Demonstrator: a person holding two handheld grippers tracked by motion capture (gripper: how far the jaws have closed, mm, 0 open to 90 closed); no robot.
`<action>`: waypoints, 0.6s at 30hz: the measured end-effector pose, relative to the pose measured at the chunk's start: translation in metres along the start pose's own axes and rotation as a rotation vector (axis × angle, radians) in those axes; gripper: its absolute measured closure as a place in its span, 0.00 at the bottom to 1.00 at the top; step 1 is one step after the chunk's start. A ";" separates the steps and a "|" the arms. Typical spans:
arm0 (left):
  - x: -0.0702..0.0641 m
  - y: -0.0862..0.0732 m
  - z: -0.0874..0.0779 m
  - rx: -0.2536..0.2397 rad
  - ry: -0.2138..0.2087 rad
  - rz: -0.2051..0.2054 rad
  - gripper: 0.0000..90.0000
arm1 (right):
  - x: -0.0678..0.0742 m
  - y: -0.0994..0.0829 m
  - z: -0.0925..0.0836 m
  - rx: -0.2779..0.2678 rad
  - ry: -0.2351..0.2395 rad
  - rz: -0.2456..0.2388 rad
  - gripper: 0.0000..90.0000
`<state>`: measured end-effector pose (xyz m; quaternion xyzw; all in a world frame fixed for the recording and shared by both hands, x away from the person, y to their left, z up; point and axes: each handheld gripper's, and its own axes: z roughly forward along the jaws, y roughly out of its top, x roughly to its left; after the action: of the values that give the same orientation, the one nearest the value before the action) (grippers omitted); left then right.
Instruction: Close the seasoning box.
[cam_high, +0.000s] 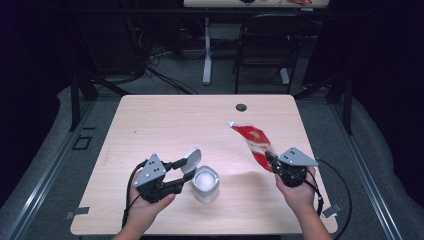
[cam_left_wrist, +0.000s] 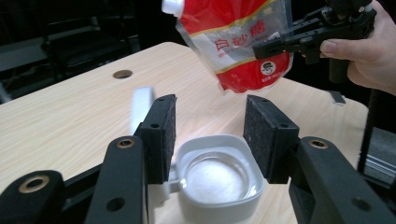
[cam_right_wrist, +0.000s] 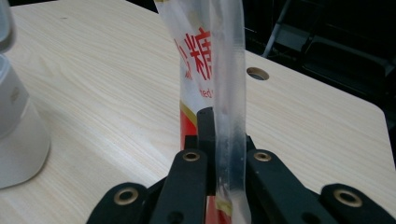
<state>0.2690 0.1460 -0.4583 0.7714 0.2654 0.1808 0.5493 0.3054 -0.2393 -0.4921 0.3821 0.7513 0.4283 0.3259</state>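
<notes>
A white tub (cam_high: 205, 184) of white grains stands open on the table's near middle, its hinged lid (cam_high: 191, 157) tipped up at the far left side. My left gripper (cam_high: 185, 175) sits at the tub's left. In the left gripper view its jaws (cam_left_wrist: 210, 105) are open, spread just above the tub's rim (cam_left_wrist: 219, 177), and the pads do not touch it. My right gripper (cam_high: 270, 159) is shut on the lower edge of a red and white sugar bag (cam_high: 253, 141), which is raised to the tub's right with its white spout (cam_left_wrist: 173, 6) up. The bag's clear seam (cam_right_wrist: 227, 93) runs between the shut jaws (cam_right_wrist: 217, 122).
The wooden table (cam_high: 165, 120) has a round cable hole (cam_high: 241, 107) near its far edge. A chair (cam_high: 265, 45) and a desk leg (cam_high: 207, 50) stand beyond it. Both cables trail off the near edge by the hands.
</notes>
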 end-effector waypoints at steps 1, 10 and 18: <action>0.001 -0.001 -0.002 0.000 0.004 -0.002 0.61 | -0.001 -0.001 0.002 0.003 0.001 0.006 1.00; 0.014 -0.008 -0.013 -0.004 0.041 -0.026 0.61 | -0.008 -0.011 0.010 0.020 -0.021 0.049 1.00; 0.019 -0.014 -0.015 -0.002 0.040 -0.036 0.61 | -0.011 -0.017 0.020 0.031 -0.019 0.081 1.00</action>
<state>0.2725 0.1725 -0.4666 0.7623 0.2899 0.1865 0.5478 0.3229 -0.2466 -0.5137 0.4212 0.7388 0.4257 0.3092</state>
